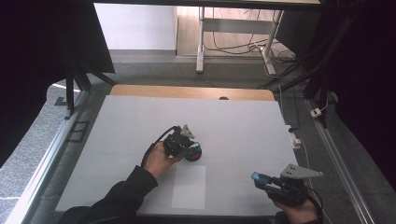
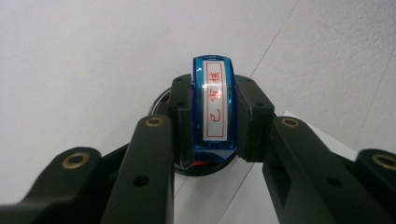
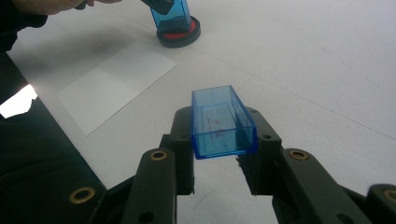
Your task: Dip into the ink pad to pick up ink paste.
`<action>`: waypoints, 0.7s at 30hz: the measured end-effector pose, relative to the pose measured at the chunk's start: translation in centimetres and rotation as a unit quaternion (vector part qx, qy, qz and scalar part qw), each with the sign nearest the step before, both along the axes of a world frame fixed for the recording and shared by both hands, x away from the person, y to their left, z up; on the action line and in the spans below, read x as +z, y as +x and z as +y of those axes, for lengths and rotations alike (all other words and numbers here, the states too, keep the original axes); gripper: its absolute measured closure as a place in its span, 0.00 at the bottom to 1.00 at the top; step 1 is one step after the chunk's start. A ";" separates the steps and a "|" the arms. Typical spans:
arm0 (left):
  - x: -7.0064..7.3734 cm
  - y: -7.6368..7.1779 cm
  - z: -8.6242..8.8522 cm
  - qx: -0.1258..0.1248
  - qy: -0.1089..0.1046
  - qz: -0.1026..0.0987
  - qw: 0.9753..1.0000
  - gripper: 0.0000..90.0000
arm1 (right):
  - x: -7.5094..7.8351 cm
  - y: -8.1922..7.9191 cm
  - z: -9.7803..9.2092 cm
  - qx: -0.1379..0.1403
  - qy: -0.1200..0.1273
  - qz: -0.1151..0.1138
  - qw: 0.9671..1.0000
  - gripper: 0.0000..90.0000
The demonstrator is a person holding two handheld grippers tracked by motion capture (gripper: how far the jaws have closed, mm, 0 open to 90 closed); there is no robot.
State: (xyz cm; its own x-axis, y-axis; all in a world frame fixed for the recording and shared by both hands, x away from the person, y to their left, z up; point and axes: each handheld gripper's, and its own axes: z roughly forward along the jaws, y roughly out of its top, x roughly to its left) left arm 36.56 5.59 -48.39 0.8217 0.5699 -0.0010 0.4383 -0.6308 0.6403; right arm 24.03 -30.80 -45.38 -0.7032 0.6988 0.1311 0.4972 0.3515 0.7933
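High view: left gripper (image 1: 187,145) near the middle of the white table (image 1: 126,121), closed on a blue stamp (image 1: 191,148) pressed down onto a round black ink pad (image 1: 194,154) with red showing at its rim; white sheet of paper (image 1: 188,186) lying flat just in front of the pad, toward the person; right gripper (image 1: 261,179) low at the right, well apart from the pad, closed on a blue stamp cap (image 1: 258,177). Left gripper view: jaws narrow, clamped on both sides of the stamp (image 2: 215,105), upright between them; white label with red characters facing the camera; ink pad (image 2: 205,167) directly beneath, partly hidden by the jaws. Right gripper view: jaws narrow, clamped on the clear blue cap (image 3: 223,122), open end toward the camera, hollow inside; farther off, stamp (image 3: 172,15) standing on the ink pad (image 3: 179,36), paper (image 3: 116,84) beside it on the table (image 3: 303,65).
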 end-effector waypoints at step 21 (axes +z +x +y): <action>-0.4 0.9 1.2 0.010 -0.051 0.033 0.998 0.79 | 0.0 0.0 0.0 0.007 0.004 0.003 1.000 0.76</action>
